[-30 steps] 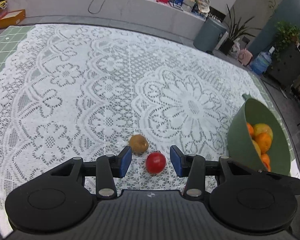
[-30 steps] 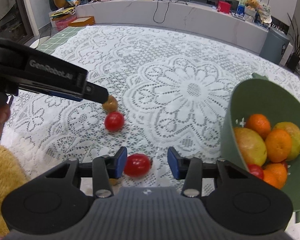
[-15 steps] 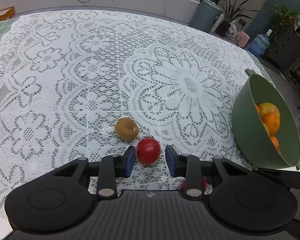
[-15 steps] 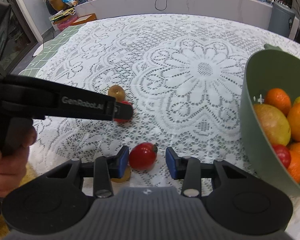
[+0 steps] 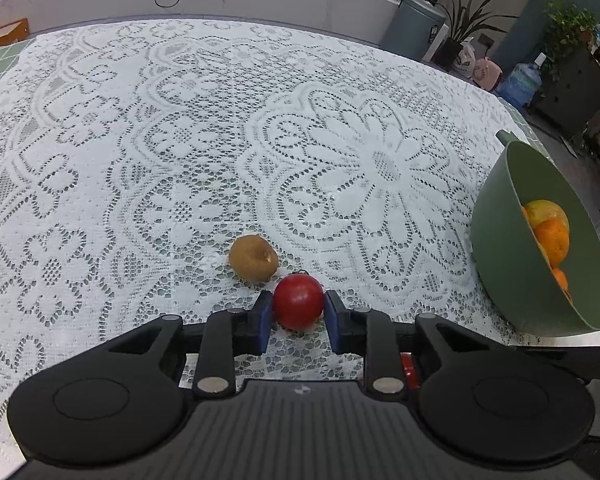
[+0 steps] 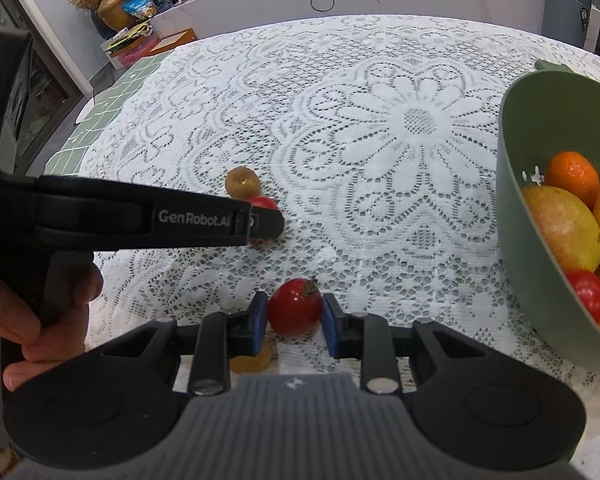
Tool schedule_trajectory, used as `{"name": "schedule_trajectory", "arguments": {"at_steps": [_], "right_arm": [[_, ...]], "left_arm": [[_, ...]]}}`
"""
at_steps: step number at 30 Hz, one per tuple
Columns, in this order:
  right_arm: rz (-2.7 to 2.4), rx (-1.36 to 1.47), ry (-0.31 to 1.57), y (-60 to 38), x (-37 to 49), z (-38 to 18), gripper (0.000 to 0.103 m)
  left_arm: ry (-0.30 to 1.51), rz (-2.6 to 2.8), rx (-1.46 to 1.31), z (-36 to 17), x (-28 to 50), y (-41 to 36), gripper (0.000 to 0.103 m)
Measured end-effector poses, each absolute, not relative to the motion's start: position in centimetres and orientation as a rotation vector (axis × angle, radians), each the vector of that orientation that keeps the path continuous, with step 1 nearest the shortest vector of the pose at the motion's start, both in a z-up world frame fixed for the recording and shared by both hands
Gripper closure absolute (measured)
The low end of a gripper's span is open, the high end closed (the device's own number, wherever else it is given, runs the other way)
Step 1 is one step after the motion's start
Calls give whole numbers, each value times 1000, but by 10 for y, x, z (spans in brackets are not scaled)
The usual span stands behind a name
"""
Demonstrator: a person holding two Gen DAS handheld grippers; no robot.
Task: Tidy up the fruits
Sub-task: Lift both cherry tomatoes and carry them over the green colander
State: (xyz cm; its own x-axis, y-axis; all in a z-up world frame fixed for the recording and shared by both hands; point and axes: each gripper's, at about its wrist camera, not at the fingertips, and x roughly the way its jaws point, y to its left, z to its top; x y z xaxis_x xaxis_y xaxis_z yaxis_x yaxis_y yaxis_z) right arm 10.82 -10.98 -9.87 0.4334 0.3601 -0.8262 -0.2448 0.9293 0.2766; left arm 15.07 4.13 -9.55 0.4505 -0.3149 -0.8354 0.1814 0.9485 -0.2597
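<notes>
Both tongs [image 5: 298, 314] [image 6: 294, 316] clamp tomatoes [image 5: 298, 306] [image 6: 294, 307] beside open lace tablecloth [image 5: 180, 140].

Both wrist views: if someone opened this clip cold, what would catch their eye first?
Two small red fruits stand out on the white lace tablecloth. The left gripper has one red fruit clamped between its jaws, just in front of a brown kiwi-like fruit; the right gripper grips the stemmed red fruit. At the right edge sits a green bowl of oranges and other fruit.
</notes>
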Motion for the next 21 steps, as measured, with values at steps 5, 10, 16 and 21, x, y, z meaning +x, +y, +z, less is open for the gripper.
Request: {"name": "schedule_trajectory", "arguments": {"at_steps": [5,10,16,21], "right_arm": [[357,124,1043,-115,108,-95,78],[335,121,1017,-121,105,-88,78],[325,130,987,-130,99,-80,78],[320,138,957,-137,91,-71,78]], "left_arm": [[1045,-313,-163,-86,148,44,73],[1016,-324,-178,-72,141,42,73],[980,-333,-178,-53,131,38,73],[952,-345,-175,-38,123,33,73]]}}
